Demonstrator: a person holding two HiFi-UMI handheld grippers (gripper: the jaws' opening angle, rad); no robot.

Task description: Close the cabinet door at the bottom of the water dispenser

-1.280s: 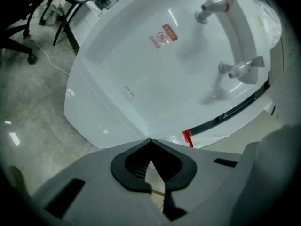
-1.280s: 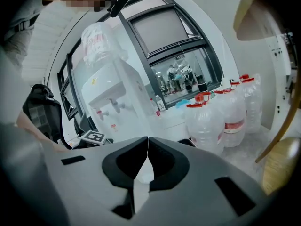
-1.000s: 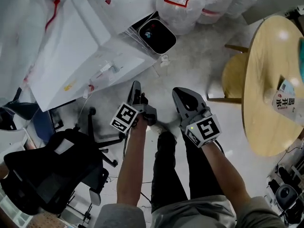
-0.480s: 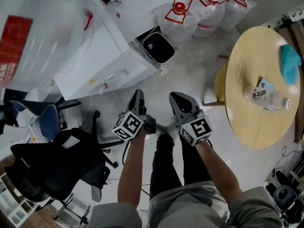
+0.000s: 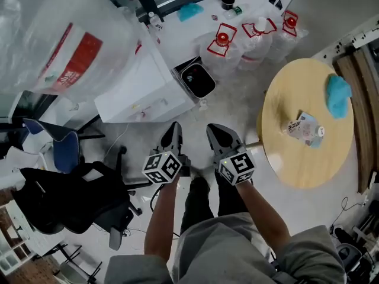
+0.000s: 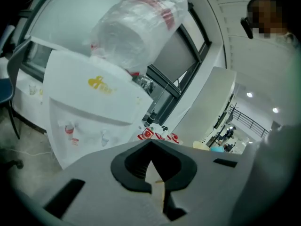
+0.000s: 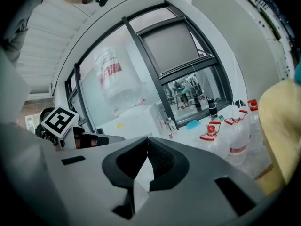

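- The tall white plastic water dispenser [image 5: 142, 93] stands on the floor ahead and to the person's left, with a big clear upturned water bottle with a red label [image 5: 53, 40] on top.
- The cabinet door is low on the dispenser's front. From where I stand, the head view shows only the top and upper front, and in the left gripper view the gripper's own grey body hides the part below the taps. I can't say how far the door stands open.
- The left gripper [image 5: 175, 125] is held at waist height, well apart from the dispenser. Its jaws are pressed together at the tips, with nothing between them.
- The right gripper [image 5: 212, 128] is just beside it, jaws likewise clenched tip to tip and empty.
- I'd judge the door to be a light, stiff, smooth hinged panel that swings freely. It needs no pinching, only a push with closed tips on its free edge, away from the hinge.
- The smooth face may let the tips slide, and the loaded bottle makes the dispenser top-heavy, so a soft, steady push suits best.
- A small white-rimmed dark bin [image 5: 208, 76] sits just beside the dispenser, and a round pale wooden table [image 5: 296, 164] stands to the right.
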